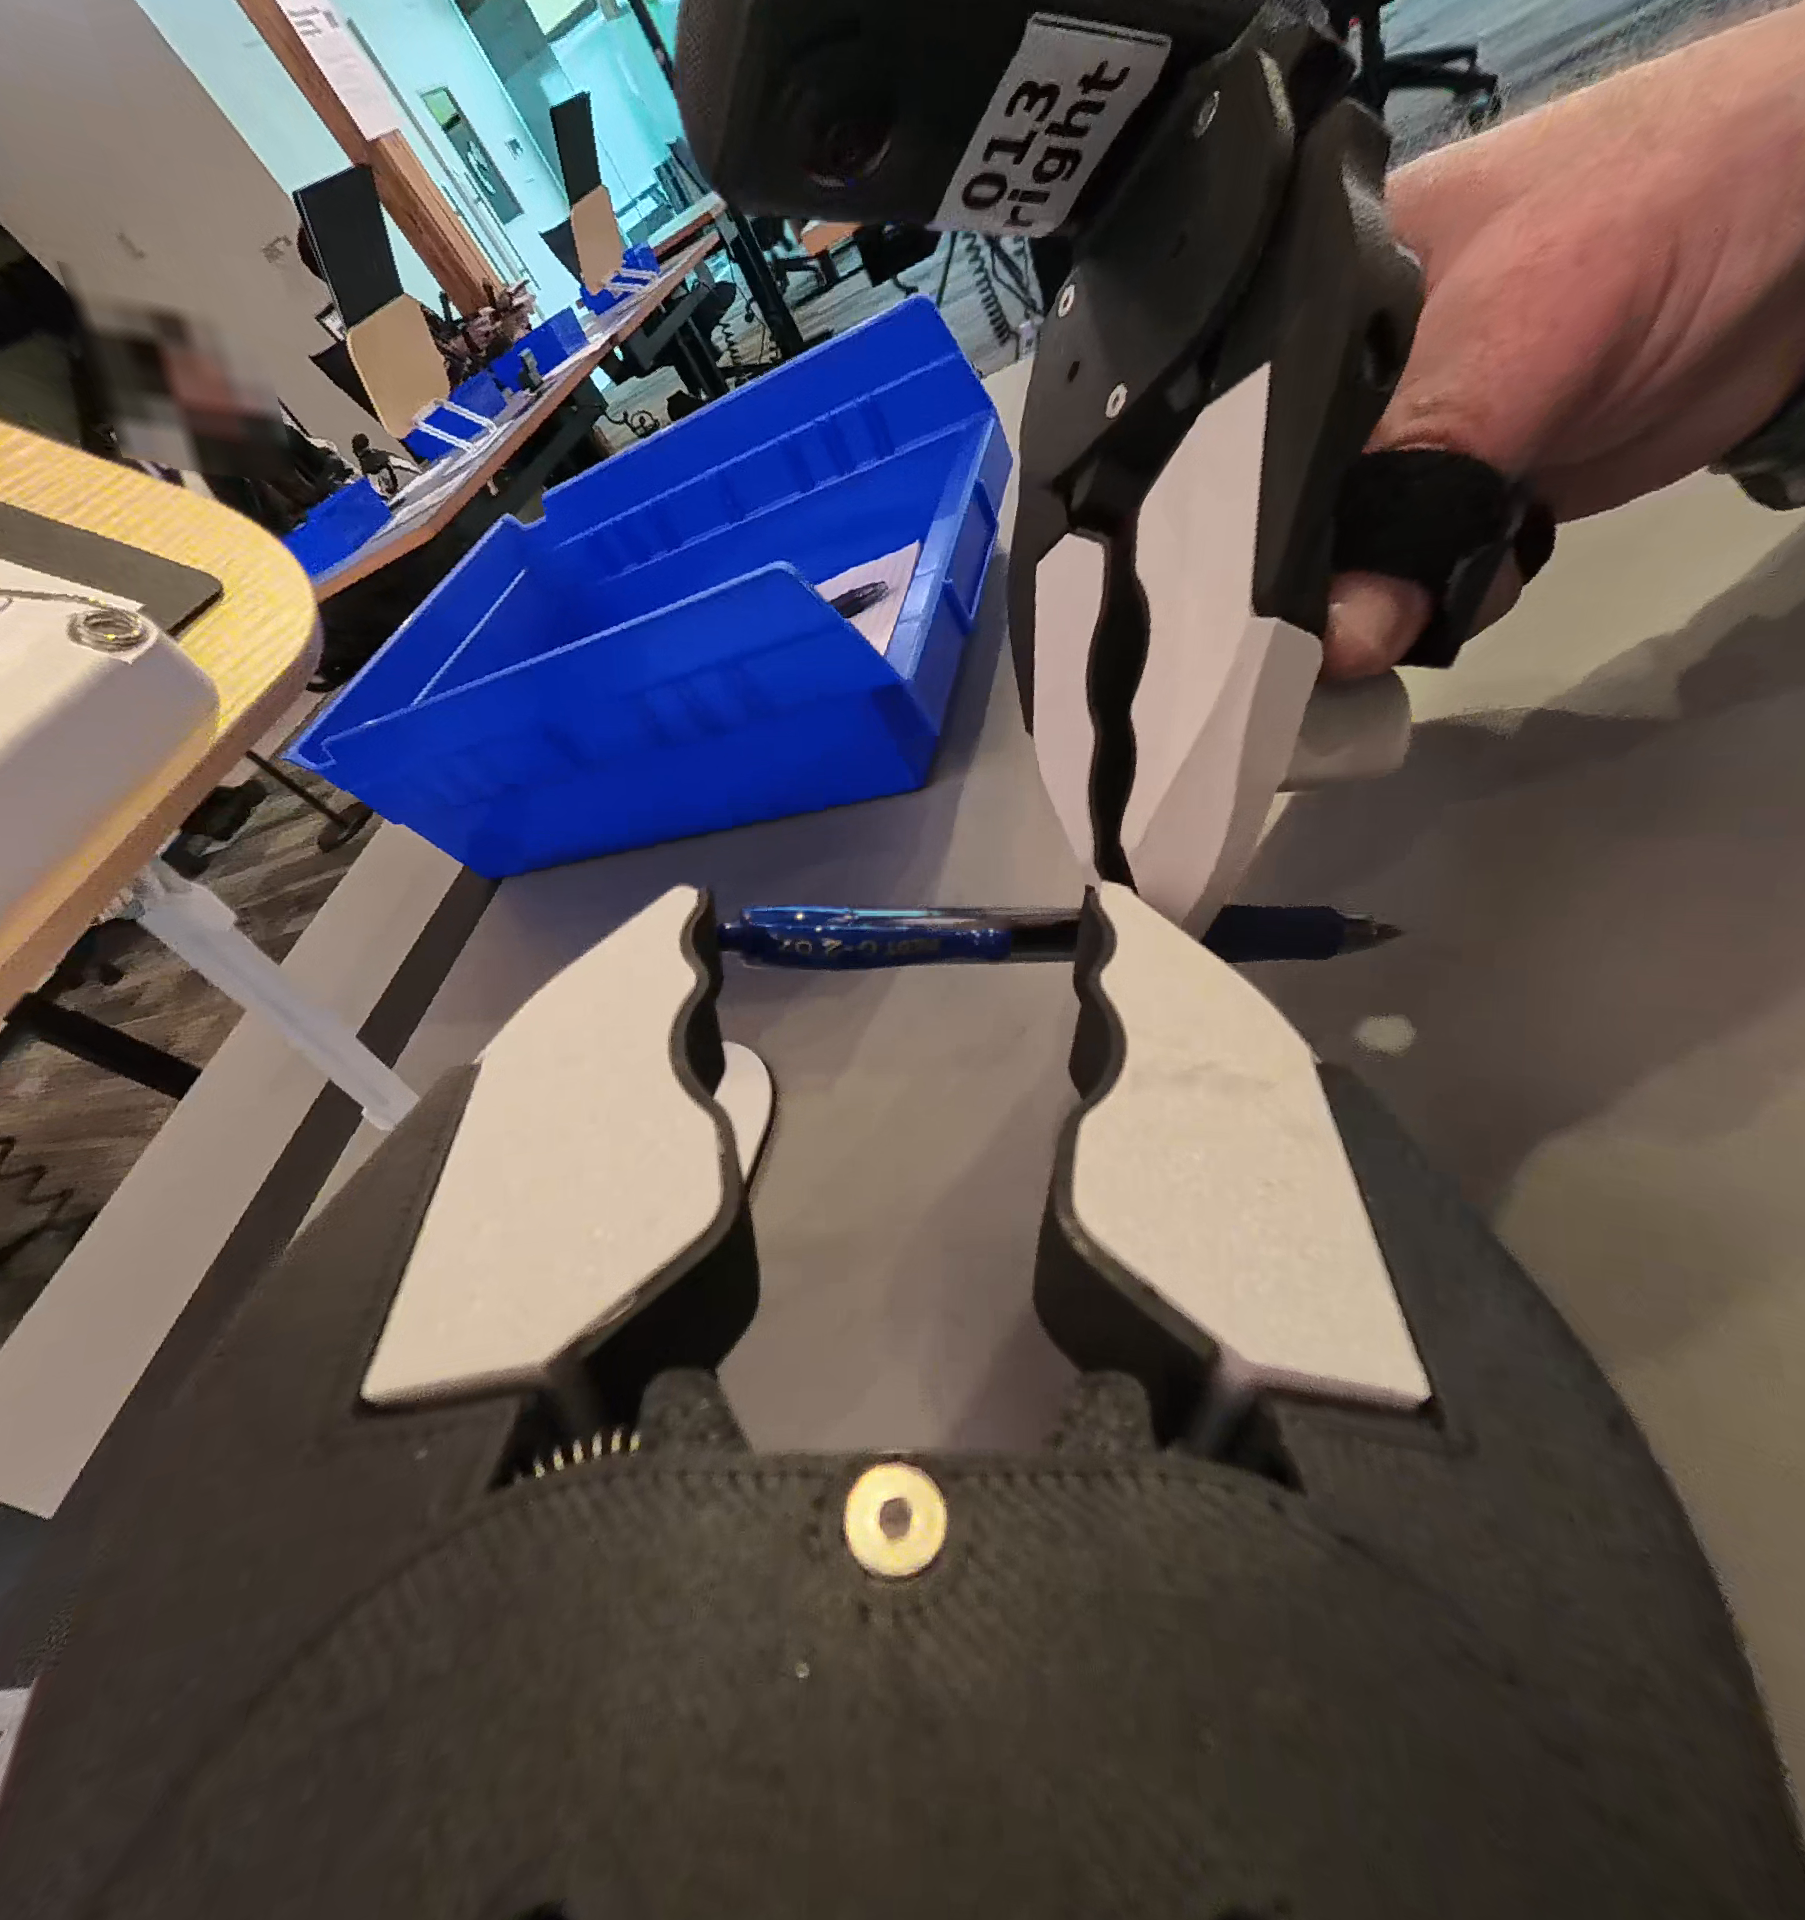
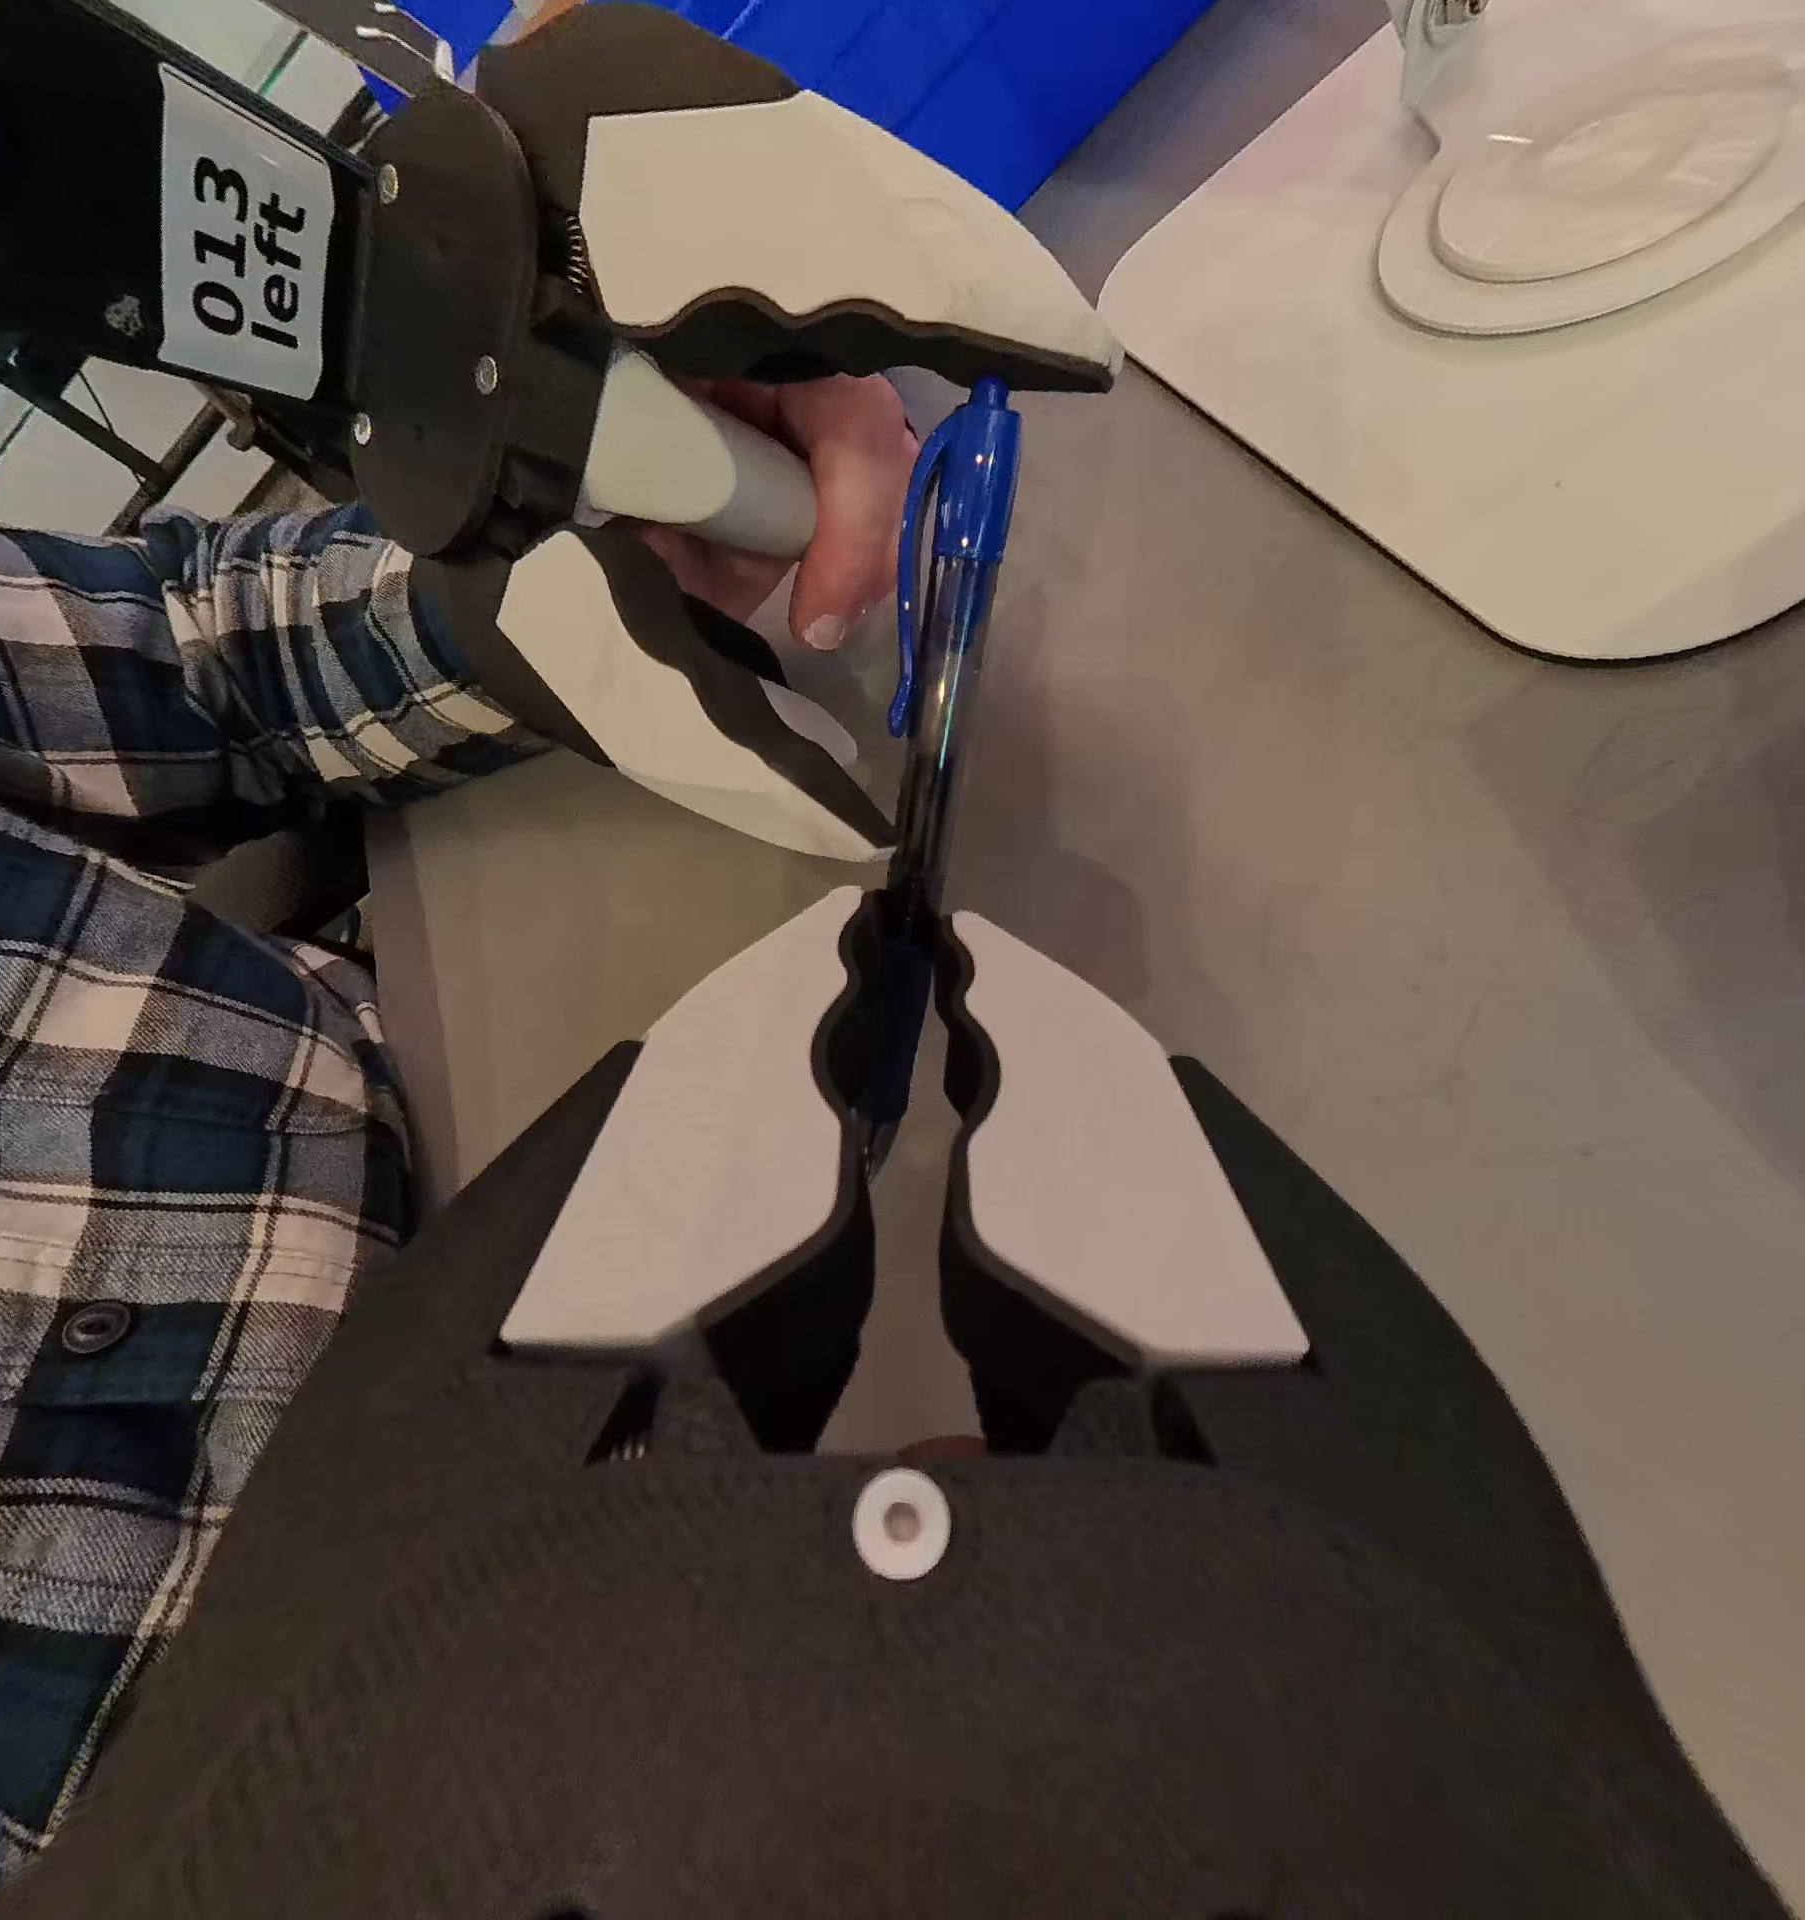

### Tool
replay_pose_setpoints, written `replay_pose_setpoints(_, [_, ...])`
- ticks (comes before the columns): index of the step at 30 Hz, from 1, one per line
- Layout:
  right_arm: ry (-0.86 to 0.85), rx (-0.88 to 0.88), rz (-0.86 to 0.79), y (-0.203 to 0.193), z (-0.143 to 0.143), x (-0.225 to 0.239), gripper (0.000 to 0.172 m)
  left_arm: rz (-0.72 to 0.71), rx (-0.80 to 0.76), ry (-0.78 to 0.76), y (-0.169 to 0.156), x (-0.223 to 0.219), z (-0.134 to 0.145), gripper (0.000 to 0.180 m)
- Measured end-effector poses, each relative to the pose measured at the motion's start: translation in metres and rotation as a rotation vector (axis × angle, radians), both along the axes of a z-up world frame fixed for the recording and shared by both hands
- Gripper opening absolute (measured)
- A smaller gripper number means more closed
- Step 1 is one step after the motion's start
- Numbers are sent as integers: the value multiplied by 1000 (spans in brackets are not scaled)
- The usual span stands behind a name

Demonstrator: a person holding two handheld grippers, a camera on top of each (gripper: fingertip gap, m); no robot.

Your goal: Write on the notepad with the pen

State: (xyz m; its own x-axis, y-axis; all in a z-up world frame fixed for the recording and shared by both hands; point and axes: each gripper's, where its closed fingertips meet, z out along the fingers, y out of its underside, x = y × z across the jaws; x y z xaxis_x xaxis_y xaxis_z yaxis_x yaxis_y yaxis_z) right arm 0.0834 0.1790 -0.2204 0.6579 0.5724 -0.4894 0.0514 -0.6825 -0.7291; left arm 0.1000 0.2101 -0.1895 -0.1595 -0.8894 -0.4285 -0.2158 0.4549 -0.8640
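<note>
A blue pen [image 1: 867,935] lies level and crosswise just past my left gripper's fingertips, low over the grey table [image 1: 877,1195]. My left gripper [image 1: 898,914] is open and its pads do not press on the pen. My right gripper [image 1: 1116,862] comes down from above and is shut on the pen near its dark grip. In the right wrist view the pen [image 2: 955,582] sticks out forward from my right gripper [image 2: 903,904]. Its blue clip end reaches the open left gripper [image 2: 986,603]. A white pad [image 1: 903,582] with a dark pen on it lies in a blue bin [image 1: 669,727].
The blue bin stands just beyond the pen, to the left. A wooden table edge [image 1: 202,644] with a white device is at far left. A white board [image 2: 1500,468] with a white base on it lies to the right. A person's plaid sleeve [image 2: 150,935] is at left.
</note>
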Motion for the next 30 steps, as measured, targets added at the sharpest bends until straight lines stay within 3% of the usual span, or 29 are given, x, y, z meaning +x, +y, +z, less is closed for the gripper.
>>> replay_pose_setpoints(10, [15, 3, 12, -2, -3, -5, 10, -3, 31, 33, -2, 1, -4, 65])
replay_pose_setpoints(11, [5, 9, 4, -1, -1, -3, 10, 21, 41, 12, 2, 0, 0, 75])
replay_pose_setpoints(14, [-6, 63, -45, 0, 20, 13, 10, 35, -14, -23, 9, -5, 8, 72])
replay_pose_setpoints(19, [-123, 156, -256, 18, 69, 93, 10, 73, -29, 46, 14, -5, -10, 58])
replay_pose_setpoints(23, [-274, 136, -456, 44, 79, 176, 9, 68, -16, 120, 11, -1, -29, 39])
replay_pose_setpoints(27, [-344, 38, -574, 72, 63, 232, 10, 71, -40, 128, 13, -1, -34, 22])
replay_pose_setpoints(30, [-400, -68, -602, 90, 35, 257, 10, 74, -57, 128, 14, 0, -35, 16])
